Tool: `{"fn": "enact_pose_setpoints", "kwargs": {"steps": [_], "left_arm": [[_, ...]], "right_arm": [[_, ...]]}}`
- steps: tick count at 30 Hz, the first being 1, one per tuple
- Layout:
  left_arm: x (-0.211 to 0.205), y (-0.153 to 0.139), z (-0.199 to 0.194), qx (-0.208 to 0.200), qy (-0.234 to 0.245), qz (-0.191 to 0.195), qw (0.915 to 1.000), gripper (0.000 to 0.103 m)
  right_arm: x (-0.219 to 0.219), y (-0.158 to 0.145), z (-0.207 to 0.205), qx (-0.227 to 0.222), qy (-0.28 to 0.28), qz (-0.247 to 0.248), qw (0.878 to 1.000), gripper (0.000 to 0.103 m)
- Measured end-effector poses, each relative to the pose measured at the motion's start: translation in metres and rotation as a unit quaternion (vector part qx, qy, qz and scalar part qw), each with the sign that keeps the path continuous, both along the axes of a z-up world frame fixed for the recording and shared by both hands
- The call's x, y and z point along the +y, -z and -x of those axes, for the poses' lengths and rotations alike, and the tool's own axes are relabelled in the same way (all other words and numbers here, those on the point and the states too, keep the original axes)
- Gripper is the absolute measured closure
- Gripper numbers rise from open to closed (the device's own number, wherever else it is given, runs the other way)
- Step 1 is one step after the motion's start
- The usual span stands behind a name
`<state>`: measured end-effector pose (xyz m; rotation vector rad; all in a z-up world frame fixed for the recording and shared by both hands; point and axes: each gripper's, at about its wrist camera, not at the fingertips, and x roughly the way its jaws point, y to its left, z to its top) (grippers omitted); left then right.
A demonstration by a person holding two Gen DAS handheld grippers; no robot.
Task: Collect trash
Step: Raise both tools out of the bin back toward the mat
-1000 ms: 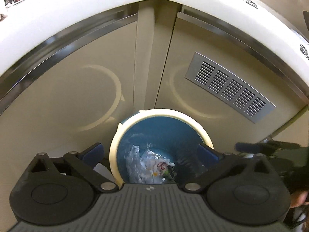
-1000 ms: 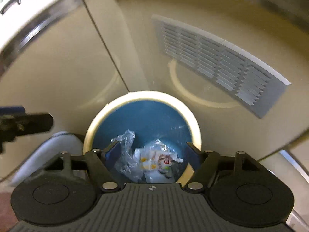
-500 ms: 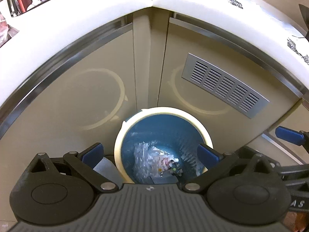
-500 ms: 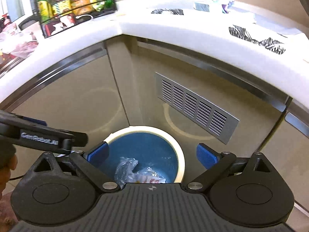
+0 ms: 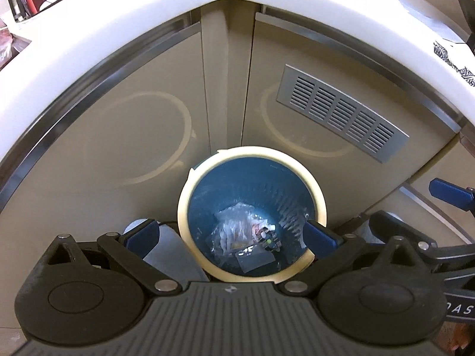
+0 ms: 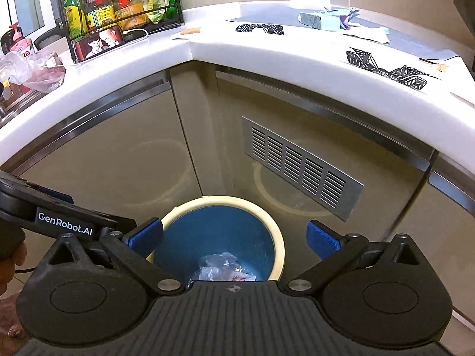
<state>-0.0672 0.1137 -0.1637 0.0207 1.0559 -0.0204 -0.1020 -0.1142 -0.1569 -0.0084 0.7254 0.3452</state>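
A blue trash bin with a cream rim point(image 5: 322, 204) point(image 6: 279, 237) stands on the floor in the corner of the kitchen cabinets. Crumpled clear plastic and wrappers point(image 5: 240, 231) point(image 6: 222, 268) lie at its bottom. My left gripper point(image 5: 231, 237) is open and empty above the bin. My right gripper point(image 6: 234, 237) is open and empty, higher above the bin. The left gripper's body point(image 6: 65, 222) shows at the left of the right wrist view. On the white countertop point(image 6: 267, 50) lie black patterned scraps point(image 6: 259, 28) point(image 6: 386, 65), a blue-green packet point(image 6: 326, 19) and a small stick point(image 6: 190, 31).
A rack of bottles point(image 6: 118, 9) stands at the back left of the counter, with a clear bag point(image 6: 29, 71) beside it. A metal vent grille point(image 6: 299, 169) sits in the right cabinet door. A white object point(image 5: 166, 255) lies on the floor left of the bin.
Both grippers have risen away from the bin. The right one rose more and the countertop with its items came into its view. Both stay open and empty.
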Motion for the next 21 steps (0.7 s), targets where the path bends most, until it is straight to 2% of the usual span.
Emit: {"fn": "enact_pose_setpoints", "kwargs": {"steps": [12,21], "left_arm": [[0.003,0.017,-0.01,0.086,0.004,0.031,0.9958,0.0],[-0.003,0.027,-0.012,0.116,0.014,0.042,0.9923,0.0]], "right_arm": [[-0.007,0.001,-0.002,0.005,0.012,-0.008,1.0,0.0],[-0.007,0.002,-0.004,0.008,0.01,-0.009,1.0,0.0]]}}
